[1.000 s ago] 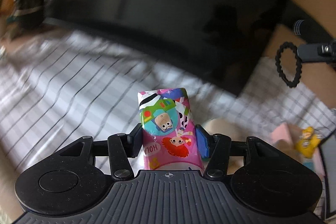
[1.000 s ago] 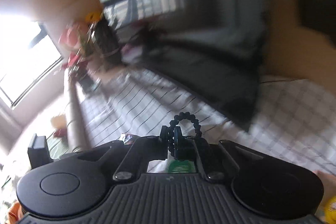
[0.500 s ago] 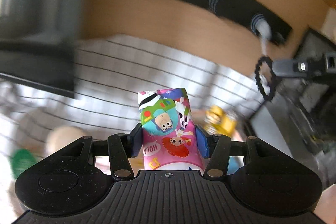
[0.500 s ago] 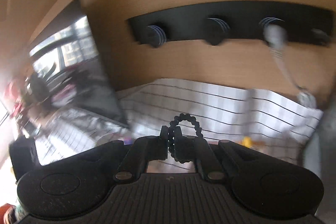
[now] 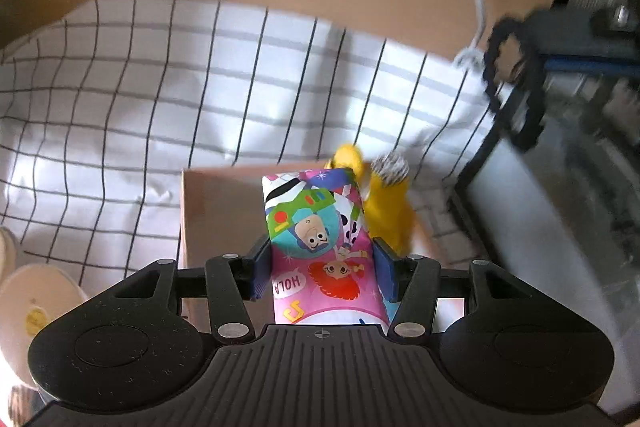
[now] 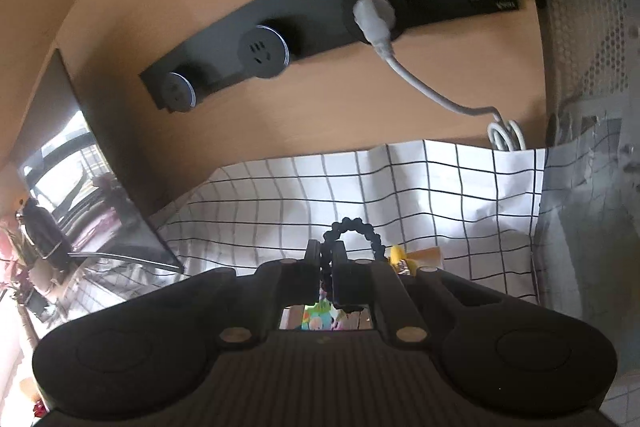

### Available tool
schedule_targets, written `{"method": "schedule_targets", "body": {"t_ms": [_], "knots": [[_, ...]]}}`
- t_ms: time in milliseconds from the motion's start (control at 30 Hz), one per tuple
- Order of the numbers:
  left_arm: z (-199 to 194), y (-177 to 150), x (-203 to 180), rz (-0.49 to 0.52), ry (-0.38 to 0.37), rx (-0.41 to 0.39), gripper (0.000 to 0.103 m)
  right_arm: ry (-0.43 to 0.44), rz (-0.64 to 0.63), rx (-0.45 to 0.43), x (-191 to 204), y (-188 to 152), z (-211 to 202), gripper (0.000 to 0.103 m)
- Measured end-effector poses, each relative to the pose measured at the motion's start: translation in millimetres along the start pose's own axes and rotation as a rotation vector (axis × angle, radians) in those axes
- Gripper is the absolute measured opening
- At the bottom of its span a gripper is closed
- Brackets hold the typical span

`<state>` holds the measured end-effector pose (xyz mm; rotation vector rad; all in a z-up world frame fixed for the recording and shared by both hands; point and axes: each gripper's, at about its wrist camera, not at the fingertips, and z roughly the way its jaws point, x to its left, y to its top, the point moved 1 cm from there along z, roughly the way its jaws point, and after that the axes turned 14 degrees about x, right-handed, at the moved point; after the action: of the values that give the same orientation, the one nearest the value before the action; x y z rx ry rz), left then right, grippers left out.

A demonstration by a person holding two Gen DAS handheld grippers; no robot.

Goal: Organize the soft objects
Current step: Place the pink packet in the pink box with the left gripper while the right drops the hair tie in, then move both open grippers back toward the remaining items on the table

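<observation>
Left gripper clamps the cartoon-print tissue pack, hanging over the cardboard box. Yellow plush toy sits at the pack's 2 o'clock. Right gripper, jaws pinched on the black beaded hair tie, is off at 2 o'clock. Lower the pack into free box space before opening; drop the tie after.

Cartoon-printed pack, black beaded ring
</observation>
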<state>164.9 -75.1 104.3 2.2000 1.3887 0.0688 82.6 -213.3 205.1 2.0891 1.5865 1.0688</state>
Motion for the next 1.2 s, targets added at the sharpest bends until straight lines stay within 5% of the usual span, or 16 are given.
{"method": "schedule_targets", "body": {"t_ms": [100, 267, 667, 733, 800, 833, 1200], "knots": [[21, -6, 3, 0.011, 0.01, 0.12, 0.058, 0.008, 0.005, 0.01, -4, -6, 11, 0.006], [29, -12, 4, 0.042, 0.045, 0.193, 0.062, 0.039, 0.051, 0.047, -15, -13, 31, 0.006], [-45, -38, 26, 0.04, -0.074, 0.078, 0.06, 0.045, 0.076, 0.129, -2, 5, 96, 0.007], [-61, -52, 32, 0.066, -0.067, 0.077, 0.06, 0.011, 0.048, 0.142, 4, 12, 106, 0.018], [-77, -65, 43, 0.078, -0.04, 0.068, 0.06, 0.0, 0.063, 0.15, 6, 13, 108, 0.051], [-86, -74, 52, 0.072, -0.023, 0.059, 0.06, 0.004, 0.068, 0.146, 7, 12, 107, 0.056], [-136, -165, 195, -0.333, 0.108, -0.06, 0.059, -0.044, -0.129, 0.142, 82, -16, 69, 0.063]]}}
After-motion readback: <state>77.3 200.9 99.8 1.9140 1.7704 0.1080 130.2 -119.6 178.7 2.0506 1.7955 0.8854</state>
